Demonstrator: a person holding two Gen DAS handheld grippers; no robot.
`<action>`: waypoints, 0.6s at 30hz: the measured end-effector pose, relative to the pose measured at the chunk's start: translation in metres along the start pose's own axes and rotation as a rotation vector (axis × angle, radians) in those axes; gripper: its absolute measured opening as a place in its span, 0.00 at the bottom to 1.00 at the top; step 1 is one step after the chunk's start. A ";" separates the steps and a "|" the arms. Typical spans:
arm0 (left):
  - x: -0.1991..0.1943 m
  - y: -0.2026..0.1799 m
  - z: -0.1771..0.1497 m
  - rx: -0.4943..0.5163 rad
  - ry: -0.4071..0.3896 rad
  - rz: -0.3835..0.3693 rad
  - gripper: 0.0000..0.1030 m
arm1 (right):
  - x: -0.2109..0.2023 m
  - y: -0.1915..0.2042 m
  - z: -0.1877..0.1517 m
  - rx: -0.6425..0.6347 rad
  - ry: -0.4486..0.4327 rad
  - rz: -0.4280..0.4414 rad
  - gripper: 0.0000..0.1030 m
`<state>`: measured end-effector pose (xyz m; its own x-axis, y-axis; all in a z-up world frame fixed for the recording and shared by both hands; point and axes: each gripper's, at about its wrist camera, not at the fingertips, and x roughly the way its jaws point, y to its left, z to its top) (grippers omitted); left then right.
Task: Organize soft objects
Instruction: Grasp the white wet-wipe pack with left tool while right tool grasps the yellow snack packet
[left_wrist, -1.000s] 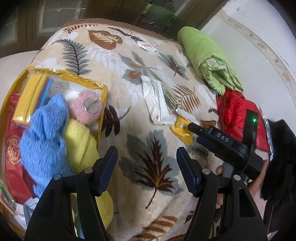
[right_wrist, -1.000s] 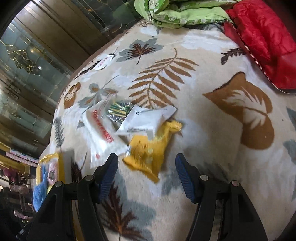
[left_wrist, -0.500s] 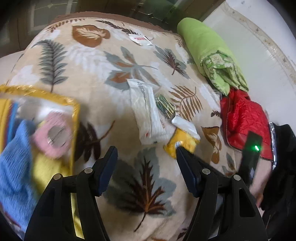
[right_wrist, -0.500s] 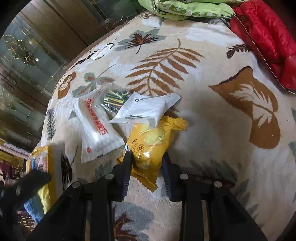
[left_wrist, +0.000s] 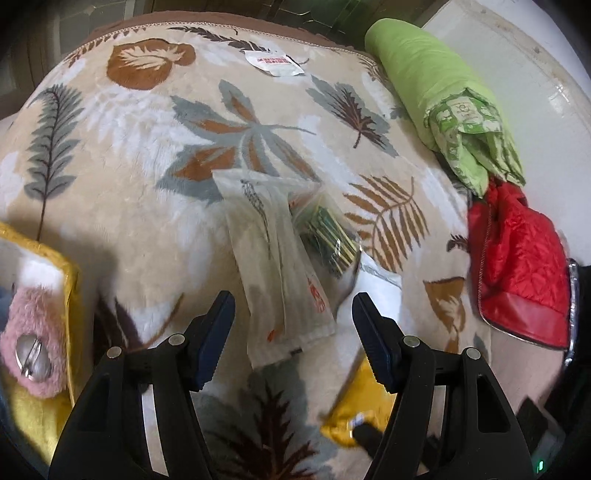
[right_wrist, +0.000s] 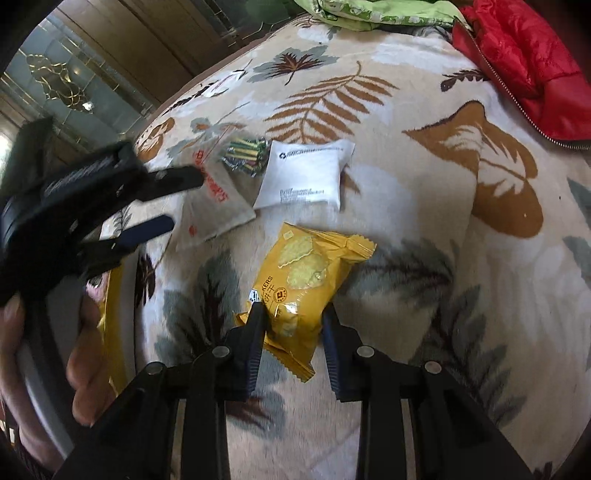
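Yellow cracker packet (right_wrist: 308, 284), pinched at its near end by the right gripper (right_wrist: 293, 328) over the blanket (right_wrist: 424, 229), could slip free; left gripper (left_wrist: 293, 325) gapes wide, holding nothing.

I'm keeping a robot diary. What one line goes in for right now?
right tool: shut on yellow snack packet | left tool: open, over long white packet | blanket

blanket (left_wrist: 147, 177) is cream with brown, grey and rust leaf prints. on it: bright yellow snack bag (right_wrist: 303, 280), plain white pouch (right_wrist: 306, 177). red quilted jacket (left_wrist: 521, 258) at its edge, lime green bundle (left_wrist: 436, 88) beside.
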<state>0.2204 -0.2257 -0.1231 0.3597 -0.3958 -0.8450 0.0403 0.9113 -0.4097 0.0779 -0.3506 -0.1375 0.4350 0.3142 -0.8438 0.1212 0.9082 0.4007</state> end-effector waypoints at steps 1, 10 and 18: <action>0.004 0.000 0.002 -0.001 0.003 0.010 0.65 | -0.001 0.000 -0.002 0.000 0.000 0.001 0.28; 0.020 0.016 0.006 -0.065 0.010 0.022 0.36 | -0.004 -0.002 -0.009 -0.013 0.007 0.005 0.28; -0.001 0.023 -0.018 -0.014 0.016 0.015 0.32 | -0.016 0.002 -0.017 -0.018 -0.011 -0.002 0.29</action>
<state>0.2041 -0.2060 -0.1380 0.3454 -0.3836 -0.8565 0.0218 0.9157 -0.4013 0.0559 -0.3496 -0.1292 0.4446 0.3094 -0.8406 0.1057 0.9138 0.3923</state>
